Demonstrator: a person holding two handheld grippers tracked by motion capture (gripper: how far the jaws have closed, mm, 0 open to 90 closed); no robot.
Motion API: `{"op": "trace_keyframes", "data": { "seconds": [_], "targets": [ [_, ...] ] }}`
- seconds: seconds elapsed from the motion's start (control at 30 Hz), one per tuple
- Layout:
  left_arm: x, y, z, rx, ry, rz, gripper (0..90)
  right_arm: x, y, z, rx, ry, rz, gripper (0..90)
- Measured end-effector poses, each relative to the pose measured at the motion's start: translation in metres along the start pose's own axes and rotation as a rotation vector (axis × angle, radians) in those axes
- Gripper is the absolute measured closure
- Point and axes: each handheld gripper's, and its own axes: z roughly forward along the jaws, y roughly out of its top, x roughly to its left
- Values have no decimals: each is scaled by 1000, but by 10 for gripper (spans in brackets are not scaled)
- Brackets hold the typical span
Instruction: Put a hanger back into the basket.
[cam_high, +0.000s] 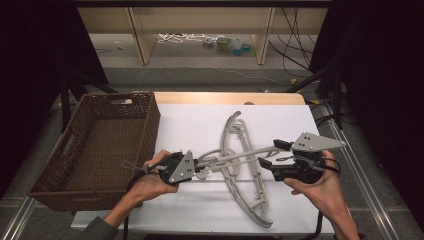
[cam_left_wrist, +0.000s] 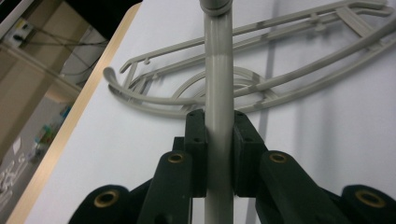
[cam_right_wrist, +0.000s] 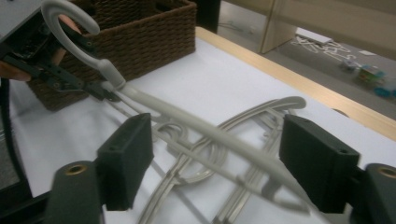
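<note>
Hanger (cam_high: 235, 158) pinched at its neck by left gripper (cam_high: 196, 168) fingers, right gripper (cam_high: 272, 154) fingers wide around its arm, second hanger (cam_high: 239, 131) flat on desk (cam_high: 190, 125), basket (cam_high: 100, 145) beside.

Smooth grey plastic hangers (cam_high: 245, 165); rough brown woven wicker basket (cam_high: 100, 150).

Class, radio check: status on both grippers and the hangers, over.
Left gripper shut on raised hanger. Right gripper open, hanger arm between the jaws, untouched. Second hanger flat underneath on the table. Basket alongside.
</note>
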Motion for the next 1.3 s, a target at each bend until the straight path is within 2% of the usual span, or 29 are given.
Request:
{"op": "trace_keyframes", "data": {
  "seconds": [0.03, 0.2, 0.23, 0.27, 0.33, 0.37, 0.47, 0.53, 0.57, 0.6, 0.63, 0.67, 0.7, 0.73, 0.77, 0.8, 0.83, 0.87, 0.93, 0.97, 1.0, 1.03, 1.07, 1.1, 1.17, 1.2, 1.23, 1.27, 1.3],
  "targets": [
    [3, 0, -2, 2, 1, -19, 794, 1, 0, 0, -4, -11, 6, 258],
    [15, -4, -9, -3, 16, -178, 794, 6, 1, -3, -6, -47, 7, 232],
    [26, -3, -12, 5, 19, -90, 794, 7, 1, -3, -2, -44, 10, 226],
    [33, -3, -15, 8, 32, -74, 794, 9, 1, -3, -3, -41, 12, 226],
    [39, -3, -21, 4, 44, -99, 793, 10, -2, -2, -9, -50, 8, 217],
    [40, -4, -23, 3, 52, -136, 793, 11, -4, -2, 7, -55, 18, 209],
    [46, -6, -29, -15, 59, -195, 794, 13, -13, 2, 33, -44, 34, 207],
    [45, -7, -32, -31, 56, -271, 793, 14, -19, 5, 53, -33, 38, 207],
    [47, -7, -34, -38, 47, -271, 793, 15, -21, 6, 62, -31, 42, 207],
    [43, -7, -35, -55, 32, -364, 793, 15, -23, 7, 64, -27, 47, 207],
    [47, -6, -38, -56, 30, -343, 793, 15, -24, 7, 69, -25, 44, 206],
    [47, -5, -41, -60, 27, -378, 793, 15, -26, 7, 72, -24, 46, 206],
    [49, -4, -44, -68, 28, -382, 793, 16, -27, 7, 76, -24, 46, 205],
    [48, -2, -47, -82, 13, -437, 793, 16, -28, 7, 79, -24, 50, 204],
    [50, 0, -51, -76, 9, -433, 793, 16, -29, 8, 75, -28, 48, 205],
    [50, 2, -55, -81, 4, -461, 793, 16, -30, 8, 86, -21, 55, 205],
    [52, 3, -57, -92, -7, -462, 793, 17, -32, 9, 83, -21, 57, 205],
    [50, 5, -61, -93, -5, -510, 793, 17, -33, 9, 89, -19, 57, 205],
    [56, 8, -67, -104, -17, -498, 793, 17, -35, 11, 94, -15, 59, 204],
    [61, 9, -70, -110, -28, -467, 793, 18, -37, 11, 96, -16, 60, 205],
    [60, 11, -74, -107, -33, -514, 793, 18, -38, 12, 99, -14, 58, 205],
    [62, 13, -78, -99, -26, -529, 793, 18, -39, 13, 99, -19, 54, 205],
    [67, 15, -82, -109, -24, -510, 793, 18, -41, 14, 102, -16, 59, 204],
    [68, 17, -87, -101, -20, -538, 794, 17, -42, 15, 104, -15, 61, 203],
    [76, 18, -97, -114, -5, -522, 793, 16, -44, 16, 105, -17, 67, 200],
    [78, 18, -102, -110, 1, -546, 793, 17, -45, 17, 107, -15, 72, 200],
    [85, 17, -107, -110, 9, -508, 793, 16, -45, 17, 108, -13, 70, 199],
    [82, 18, -111, -121, 9, -605, 793, 17, -46, 18, 109, -13, 71, 198],
    [88, 16, -116, -116, 22, -594, 794, 17, -46, 18, 107, -16, 72, 198]
  ]
}}
